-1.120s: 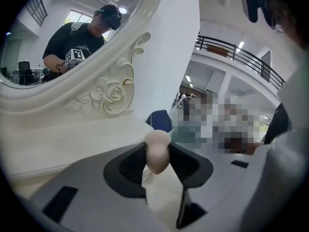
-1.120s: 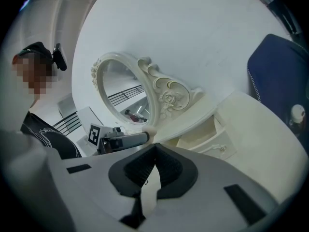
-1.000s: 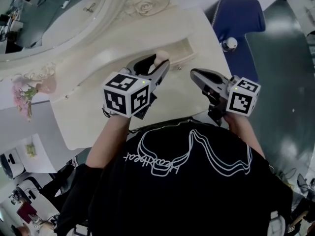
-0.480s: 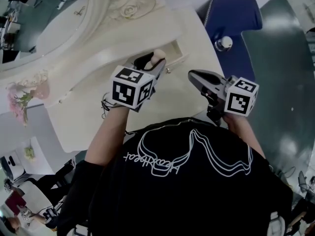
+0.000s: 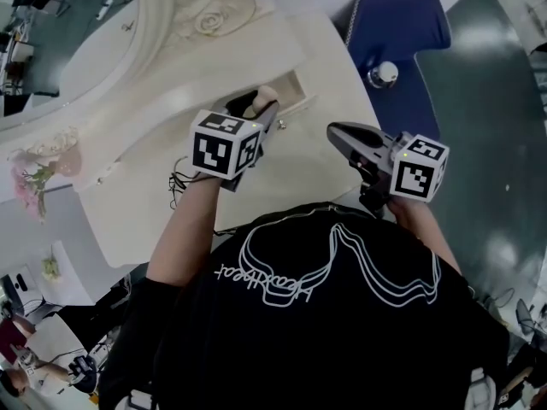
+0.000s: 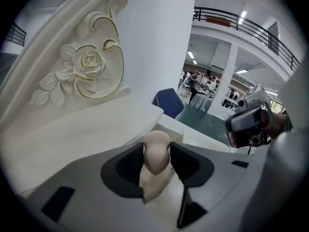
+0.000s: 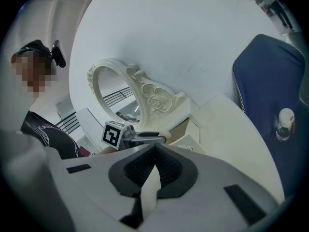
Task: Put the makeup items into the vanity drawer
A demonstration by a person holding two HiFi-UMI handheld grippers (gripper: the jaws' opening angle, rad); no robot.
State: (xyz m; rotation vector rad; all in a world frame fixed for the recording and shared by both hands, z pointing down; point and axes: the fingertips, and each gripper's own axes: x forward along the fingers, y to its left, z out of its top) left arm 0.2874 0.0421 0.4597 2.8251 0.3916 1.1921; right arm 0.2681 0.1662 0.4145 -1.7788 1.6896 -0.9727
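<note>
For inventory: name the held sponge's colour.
Pale beige makeup sponge; clearest in left gripper view.

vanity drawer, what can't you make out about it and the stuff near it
- Inside of the open cream vanity drawer: head view, covered by the left gripper and the beige egg-shaped makeup sponge in its tongs; right gripper view, too small and shadowed.
- Near edge of the cream vanity top: head view, hidden by the person's black shirt.
- Small round-capped object on the blue chair: too small to identify.
</note>
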